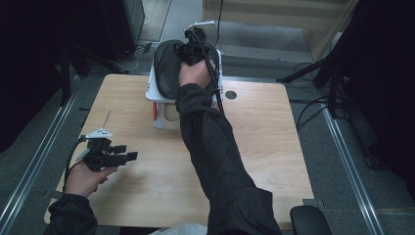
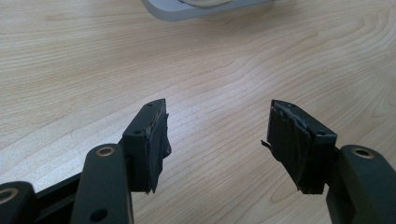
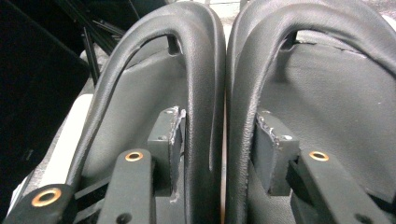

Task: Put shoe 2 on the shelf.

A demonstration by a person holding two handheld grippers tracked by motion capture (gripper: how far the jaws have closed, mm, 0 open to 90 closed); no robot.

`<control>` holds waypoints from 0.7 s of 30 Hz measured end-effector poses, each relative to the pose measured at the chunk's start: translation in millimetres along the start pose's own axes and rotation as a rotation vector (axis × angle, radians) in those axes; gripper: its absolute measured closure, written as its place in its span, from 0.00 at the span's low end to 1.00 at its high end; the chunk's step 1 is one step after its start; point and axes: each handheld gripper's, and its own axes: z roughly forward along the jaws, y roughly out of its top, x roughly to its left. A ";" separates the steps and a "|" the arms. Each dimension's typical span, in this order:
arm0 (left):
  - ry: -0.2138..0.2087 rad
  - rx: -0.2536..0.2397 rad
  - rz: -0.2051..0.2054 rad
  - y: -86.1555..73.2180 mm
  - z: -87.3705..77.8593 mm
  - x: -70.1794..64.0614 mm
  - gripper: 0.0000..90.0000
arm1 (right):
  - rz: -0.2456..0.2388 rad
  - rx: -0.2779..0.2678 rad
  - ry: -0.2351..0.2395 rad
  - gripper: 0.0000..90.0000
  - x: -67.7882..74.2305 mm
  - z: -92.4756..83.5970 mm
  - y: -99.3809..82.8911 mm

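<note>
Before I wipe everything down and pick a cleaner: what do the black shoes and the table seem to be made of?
Black shoes: probably leather or an imitation; fine pebbled grain, soft sheen and rolled collar edges in the right gripper view. Real or synthetic cannot be told.
Table: pale wood or wood-look laminate; long grain lines with a smooth, slightly glossy finish. The even surface hints at laminate, but that stays open.

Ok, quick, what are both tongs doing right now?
Left tongs: open, empty, over the table.
Right tongs: astride the touching sides of two black shoes; whether they press or sit loose cannot be told.
</note>
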 end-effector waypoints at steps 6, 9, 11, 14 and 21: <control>0.002 0.001 0.001 -0.2 -0.1 0.1 0.43 | -0.017 0.013 0.017 0.64 -2.7 -9.2 1.0; 0.004 0.002 -0.001 -0.3 0.2 0.5 0.43 | -0.029 0.005 0.028 0.64 -3.8 -16.5 2.4; 0.003 0.004 -0.006 -0.2 0.5 0.8 0.43 | -0.033 0.005 0.047 0.64 -4.2 -21.8 3.9; 0.002 0.011 -0.007 -0.3 0.7 1.4 0.43 | -0.046 -0.006 0.073 0.65 -2.8 -30.8 5.8; 0.002 0.010 -0.012 -0.7 0.8 1.8 0.43 | -0.117 0.001 0.125 0.65 6.3 -51.7 7.1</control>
